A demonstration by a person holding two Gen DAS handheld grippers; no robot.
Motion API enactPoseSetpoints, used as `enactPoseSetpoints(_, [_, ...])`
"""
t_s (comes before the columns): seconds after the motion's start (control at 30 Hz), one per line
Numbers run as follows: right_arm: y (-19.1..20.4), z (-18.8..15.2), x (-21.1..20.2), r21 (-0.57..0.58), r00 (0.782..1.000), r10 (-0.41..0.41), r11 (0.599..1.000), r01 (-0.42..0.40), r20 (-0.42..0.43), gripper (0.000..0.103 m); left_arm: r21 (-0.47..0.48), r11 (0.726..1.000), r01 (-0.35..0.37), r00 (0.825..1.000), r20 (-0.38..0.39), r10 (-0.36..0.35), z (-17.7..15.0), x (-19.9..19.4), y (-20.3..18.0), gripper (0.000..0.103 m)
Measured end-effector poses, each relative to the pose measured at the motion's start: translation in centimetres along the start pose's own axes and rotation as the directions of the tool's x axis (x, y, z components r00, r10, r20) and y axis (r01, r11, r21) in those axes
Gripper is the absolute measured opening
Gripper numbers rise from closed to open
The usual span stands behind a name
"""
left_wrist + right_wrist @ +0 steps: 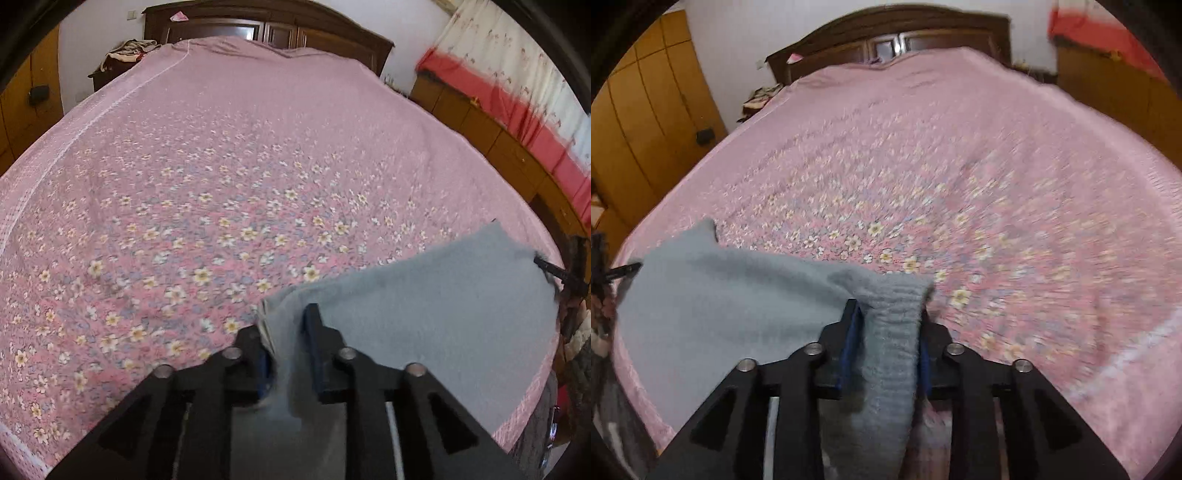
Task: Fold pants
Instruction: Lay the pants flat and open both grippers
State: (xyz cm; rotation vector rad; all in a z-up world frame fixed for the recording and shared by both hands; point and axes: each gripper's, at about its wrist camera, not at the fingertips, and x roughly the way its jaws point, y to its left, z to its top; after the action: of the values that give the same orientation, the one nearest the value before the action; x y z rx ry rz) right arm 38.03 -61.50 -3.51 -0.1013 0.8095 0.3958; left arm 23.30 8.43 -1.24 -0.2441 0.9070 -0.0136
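Plainly, the bed (221, 147), under its pink flowered cover, is wide and bare, so room is no worry. The grey pants (443, 314) hang stretched between both grippers above its near edge. The right gripper (886, 332) is clenched on the thick ribbed waistband, a bulky bite that could creep out under tension. The left gripper (288, 339) clasps only a thin edge; I judge a hard pull would strip it free and spoil the fold.
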Motion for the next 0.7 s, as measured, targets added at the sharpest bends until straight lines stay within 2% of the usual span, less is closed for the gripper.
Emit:
enactPoseSetpoints(0.03, [1.0,-0.4,-1.6,-0.061,0.995,-0.096,0.993,0.098,0.04,0.035,-0.023,1.0,-0.001,1.0,0.016,0.002,-0.2,-0.8,0.8,0.047])
enactPoseSetpoints(0.1, [2.0,-0.9,-3.4,-0.119,0.984,-0.154,0.979,0.165,0.092,0.036,-0.064,0.997,-0.036,0.998,0.051,0.039,-0.8,-2.6,2.6,0.063])
enactPoseSetpoints(0.17, [3.0,-1.7,-5.2,-0.117,0.976,-0.189,0.972,0.201,0.111,0.045,-0.101,0.994,-0.052,0.994,0.086,0.061,-1.8,-4.2,4.2,0.064])
enactPoseSetpoints(0.23, [2.8,-2.5,-6.1,-0.058,0.975,-0.202,0.976,0.208,0.094,0.046,-0.151,0.988,-0.029,0.994,0.096,0.043,-2.5,-5.5,5.5,0.064])
enactPoseSetpoints(0.33, [1.1,-3.9,-7.1,0.1,0.985,-0.157,0.984,0.15,0.071,0.046,-0.151,0.988,-0.021,0.99,0.133,0.041,-2.6,-6.5,5.2,0.063])
enactPoseSetpoints(0.43, [-0.8,-5.6,-7.5,0.277,0.997,-0.016,0.961,-0.006,0.08,0.046,-0.032,0.999,0.015,0.987,0.159,-0.01,-1.2,-6.5,1.3,0.064])
enactPoseSetpoints(0.5, [-0.9,-6.4,-7.3,0.309,0.996,0.035,0.949,-0.059,0.08,0.046,0.04,0.999,-0.032,0.993,0.115,0.027,0.0,-4.5,-1.1,0.064])
enactPoseSetpoints(0.57, [-0.2,-6.9,-7.0,0.279,0.998,0.022,0.96,-0.037,0.057,0.046,0.007,0.995,-0.098,0.995,0.024,0.098,0.8,-0.7,-2.1,0.048])
enactPoseSetpoints(0.6, [0.4,-7.0,-6.8,0.26,0.999,0.016,0.965,-0.027,0.045,0.046,0.001,0.991,-0.133,0.991,0.018,0.132,0.8,0.1,-2.5,0.027])
enactPoseSetpoints(0.63, [1.0,-7.2,-6.6,0.23,1.0,0.013,0.973,-0.019,0.026,0.046,0.01,0.988,-0.154,0.988,0.029,0.153,0.6,0.6,-3.3,0.026])
enactPoseSetpoints(0.7, [2.9,-7.5,-5.8,0.146,1.0,-0.005,0.989,0.009,-0.023,0.046,0.051,0.993,-0.111,0.993,0.051,0.108,-0.4,1.5,-5.3,0.026])
